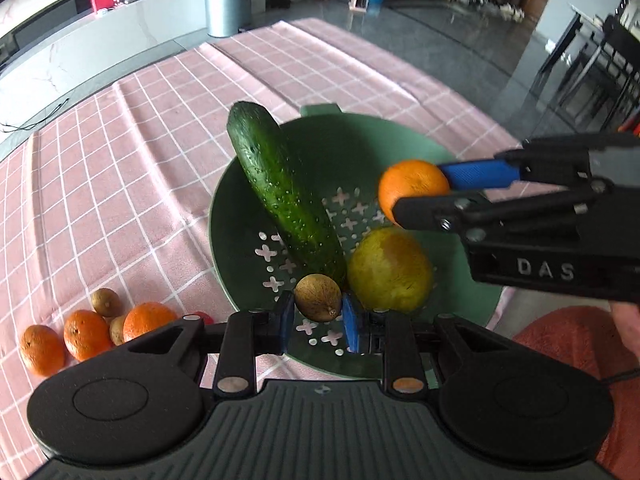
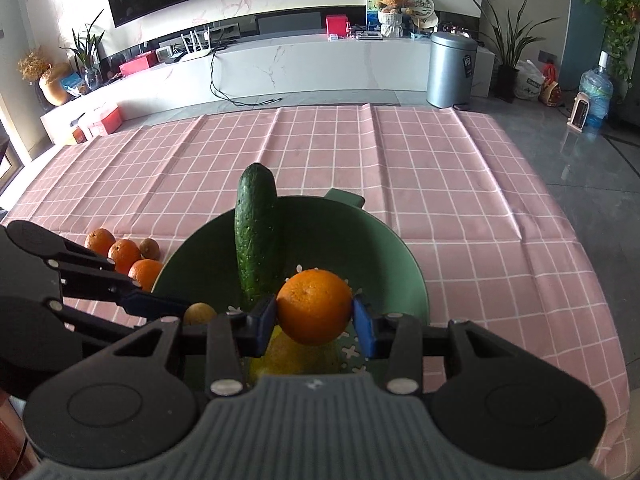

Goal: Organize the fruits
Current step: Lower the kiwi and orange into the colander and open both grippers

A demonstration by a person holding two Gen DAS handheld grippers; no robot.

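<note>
A green colander bowl (image 1: 360, 140) sits on the pink checked tablecloth and holds a cucumber (image 1: 280, 188) leaning on its rim and a yellow-green pear (image 1: 390, 270). My left gripper (image 1: 318, 312) is shut on a small brown kiwi (image 1: 318, 298) above the bowl's near side. My right gripper (image 2: 314, 316) is shut on an orange (image 2: 314, 306) and holds it over the bowl (image 2: 360, 240); it also shows in the left wrist view (image 1: 420, 194) with the orange (image 1: 412, 184). The cucumber (image 2: 256, 236) stands beyond the orange.
Several oranges (image 1: 84, 334) and small brown kiwis (image 1: 106, 302) lie on the cloth left of the bowl, also in the right wrist view (image 2: 124, 256). The pink cloth (image 2: 440, 168) stretches beyond the bowl. A grey bin (image 2: 450, 70) stands on the floor past the table.
</note>
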